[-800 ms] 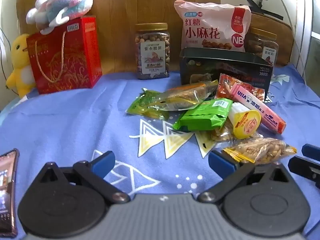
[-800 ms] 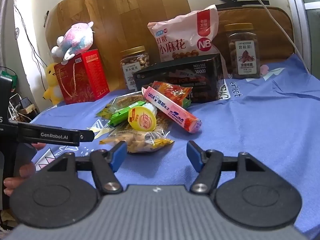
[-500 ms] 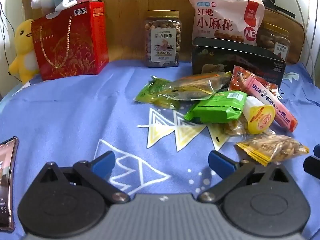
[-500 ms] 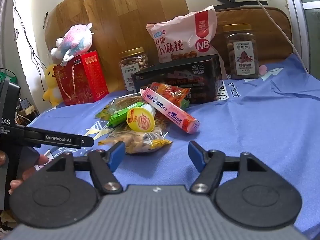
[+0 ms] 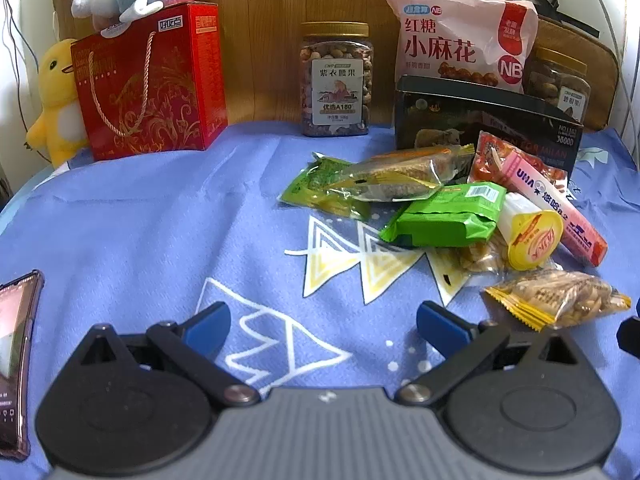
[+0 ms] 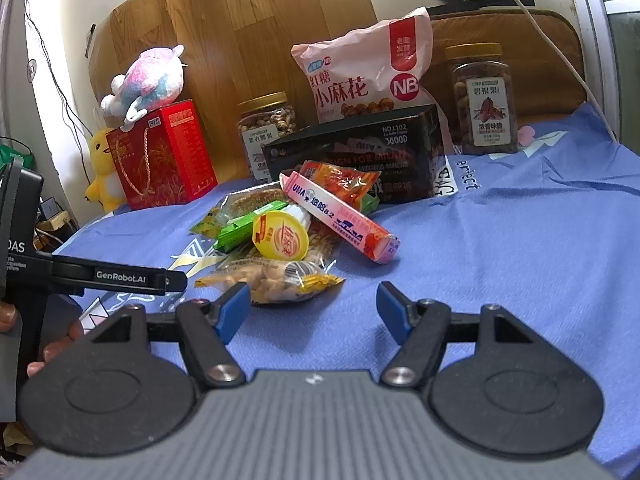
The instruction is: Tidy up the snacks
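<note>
Snacks [image 5: 440, 216] sit lower in view than before; both claws, left [image 5: 322, 322] and right [image 6: 314, 306], gape empty.

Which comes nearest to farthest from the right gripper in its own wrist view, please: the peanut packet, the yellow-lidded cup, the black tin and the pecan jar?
From the right gripper:
1. Peanut packet, just ahead by its left fingertip.
2. Yellow-lidded cup, behind it in the pile.
3. Black tin, beyond the pile.
4. Pecan jar, back right, by the backboard.
</note>
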Available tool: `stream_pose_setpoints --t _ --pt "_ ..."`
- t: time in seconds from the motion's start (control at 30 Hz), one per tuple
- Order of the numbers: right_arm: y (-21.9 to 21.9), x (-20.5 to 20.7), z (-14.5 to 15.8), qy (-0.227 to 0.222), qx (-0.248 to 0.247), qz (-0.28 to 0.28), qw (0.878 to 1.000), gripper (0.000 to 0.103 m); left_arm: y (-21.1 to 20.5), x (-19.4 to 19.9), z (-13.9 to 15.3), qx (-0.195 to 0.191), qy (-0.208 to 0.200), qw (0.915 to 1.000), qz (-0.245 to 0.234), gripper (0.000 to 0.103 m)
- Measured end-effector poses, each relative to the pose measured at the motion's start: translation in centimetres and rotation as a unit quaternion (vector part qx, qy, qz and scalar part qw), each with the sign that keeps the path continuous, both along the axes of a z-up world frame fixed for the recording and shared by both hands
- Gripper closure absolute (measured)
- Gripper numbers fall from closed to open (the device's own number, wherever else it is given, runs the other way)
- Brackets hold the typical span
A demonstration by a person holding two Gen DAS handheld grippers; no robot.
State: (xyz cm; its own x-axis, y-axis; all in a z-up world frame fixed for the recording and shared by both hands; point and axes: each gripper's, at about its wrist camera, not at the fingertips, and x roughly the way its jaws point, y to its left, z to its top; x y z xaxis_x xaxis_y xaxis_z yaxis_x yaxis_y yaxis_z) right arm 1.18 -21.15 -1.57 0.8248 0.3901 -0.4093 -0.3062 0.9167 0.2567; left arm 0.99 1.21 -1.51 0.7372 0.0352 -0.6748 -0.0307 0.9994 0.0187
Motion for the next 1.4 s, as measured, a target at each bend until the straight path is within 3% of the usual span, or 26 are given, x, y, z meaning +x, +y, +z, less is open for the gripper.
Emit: stream_pose_setpoints --t 0.23,0.5,0.67,0.97,1.23,1.4 --pt "0.1 0.0 -0.2 -0.001 -0.001 0.004 1.000 0.031 0.0 -0.2 0.0 -0.001 -0.014 0.9999 -0.004 0.001" --pt "0.2 0.2 -0.2 0.004 -0.001 0.007 1.000 0.031 1.6 -0.6 -0.6 -0.071 -0.033 0.9968 -0.017 0.001" --pt "0.2 0.3 -0.4 0.007 0.000 0.007 1.000 0.031 1.2 -0.7 -0.6 -0.053 -0.040 0.9975 -0.024 0.001" --pt "0.2 0.7 -0.8 0.014 0.000 0.006 1.000 0.031 0.1 -2.2 -0.5 0.007 -0.100 0.9950 -0.010 0.001" --pt "0.2 0.8 -0.8 0.016 0.001 0.009 1.000 0.031 1.2 -3.8 0.0 -0.010 -0.145 0.9890 0.030 0.000" --pt "0.2 0.8 -0.7 0.017 0.000 0.010 1.000 0.031 1.1 -4.8 0.4 -0.003 -0.179 0.9834 0.031 0.000"
